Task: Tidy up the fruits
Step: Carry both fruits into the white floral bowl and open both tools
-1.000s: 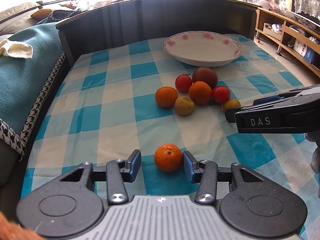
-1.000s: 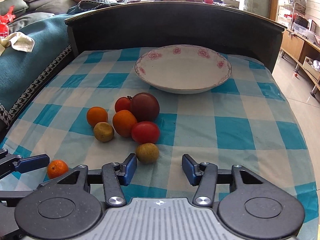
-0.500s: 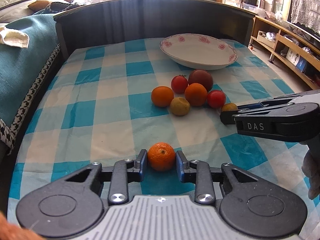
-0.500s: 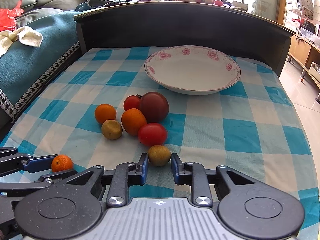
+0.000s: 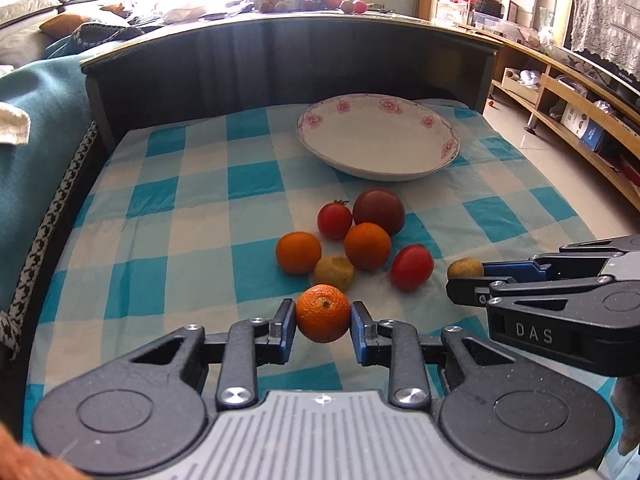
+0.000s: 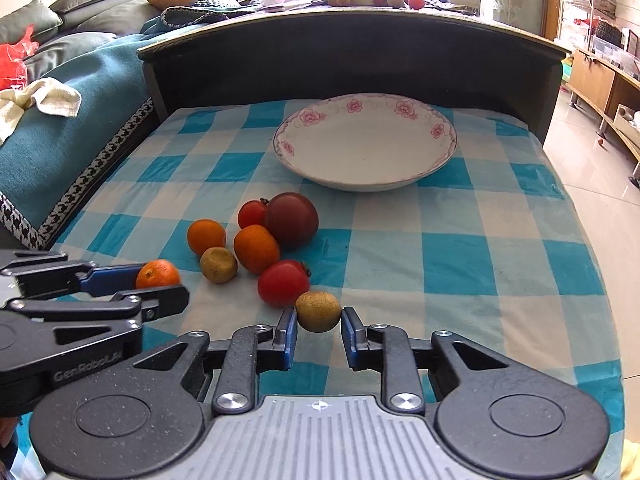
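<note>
Both grippers now clamped and lifting. Left gripper (image 5: 323,315) holds mandarin (image 5: 322,313), right gripper (image 6: 319,322) holds small brown fruit (image 6: 319,311), both just clear of near edge of checked cloth (image 6: 500,240). Plate (image 6: 366,142) near far edge bare — likely next stop.

Mandarin (image 5: 322,313) clamped in left tool (image 5: 322,322); brown fruit (image 6: 319,311) in right tool (image 6: 319,330).

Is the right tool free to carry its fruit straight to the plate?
Probably yes: the right tool grips the brown fruit, and bare tablecloth leads to the plate.
</note>
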A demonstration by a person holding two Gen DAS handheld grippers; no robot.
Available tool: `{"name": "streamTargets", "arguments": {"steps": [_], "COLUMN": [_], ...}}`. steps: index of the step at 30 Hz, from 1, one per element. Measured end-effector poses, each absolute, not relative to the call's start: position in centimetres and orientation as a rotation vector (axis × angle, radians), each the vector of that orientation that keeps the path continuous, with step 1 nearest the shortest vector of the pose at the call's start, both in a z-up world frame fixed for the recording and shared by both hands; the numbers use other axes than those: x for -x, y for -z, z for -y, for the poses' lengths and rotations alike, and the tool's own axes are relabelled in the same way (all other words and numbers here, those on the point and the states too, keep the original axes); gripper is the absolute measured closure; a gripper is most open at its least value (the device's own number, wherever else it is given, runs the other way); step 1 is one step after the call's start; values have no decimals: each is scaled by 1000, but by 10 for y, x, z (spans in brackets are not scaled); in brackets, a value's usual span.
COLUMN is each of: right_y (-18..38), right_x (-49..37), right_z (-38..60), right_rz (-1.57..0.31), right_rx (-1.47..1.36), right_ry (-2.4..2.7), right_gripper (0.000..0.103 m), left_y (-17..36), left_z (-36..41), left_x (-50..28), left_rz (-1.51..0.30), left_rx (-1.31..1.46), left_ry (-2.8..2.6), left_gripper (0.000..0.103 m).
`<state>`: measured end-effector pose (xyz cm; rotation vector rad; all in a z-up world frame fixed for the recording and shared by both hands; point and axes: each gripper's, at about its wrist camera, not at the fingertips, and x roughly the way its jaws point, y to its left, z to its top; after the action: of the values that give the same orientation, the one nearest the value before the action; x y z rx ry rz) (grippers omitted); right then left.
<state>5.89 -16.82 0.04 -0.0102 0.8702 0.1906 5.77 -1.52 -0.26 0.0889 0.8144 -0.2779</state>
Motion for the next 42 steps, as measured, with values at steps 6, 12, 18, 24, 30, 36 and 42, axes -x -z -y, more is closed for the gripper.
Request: {"name": "streamTargets", "arguments": {"steps": [6, 12, 18, 24, 30, 36, 42], "right_y": [-17, -30, -26, -24, -17, -8, -1], "right_x": [-74, -103, -130, -152, -169, -179, -185], "right_z": [178, 189, 194, 194, 191, 192, 192], "right_rz": [-849, -819, -811, -797, -790, -800, -809], "right_rx": [1, -10, -2, 23, 69, 85, 99], "right_ry": [-181, -165, -153, -146, -141, -133, -131], "right_gripper": [85, 85, 85, 85, 85, 85, 84], "left_y": [-6, -15, -21, -18, -10, -2, 0], "left_z": [28, 37, 52, 64, 66, 70, 74], "left_x": [-82, -116, -146, -169, -186, -194, -198], "left_rz": [-800, -781, -756, -743, -748, -739, -730], "left_rx": [-95, -83, -110, -135, -142, -166, -177], "left_ry": [319, 336, 347, 351, 341, 339, 342], "left_gripper": [65, 65, 65, 65, 65, 65, 65]}}
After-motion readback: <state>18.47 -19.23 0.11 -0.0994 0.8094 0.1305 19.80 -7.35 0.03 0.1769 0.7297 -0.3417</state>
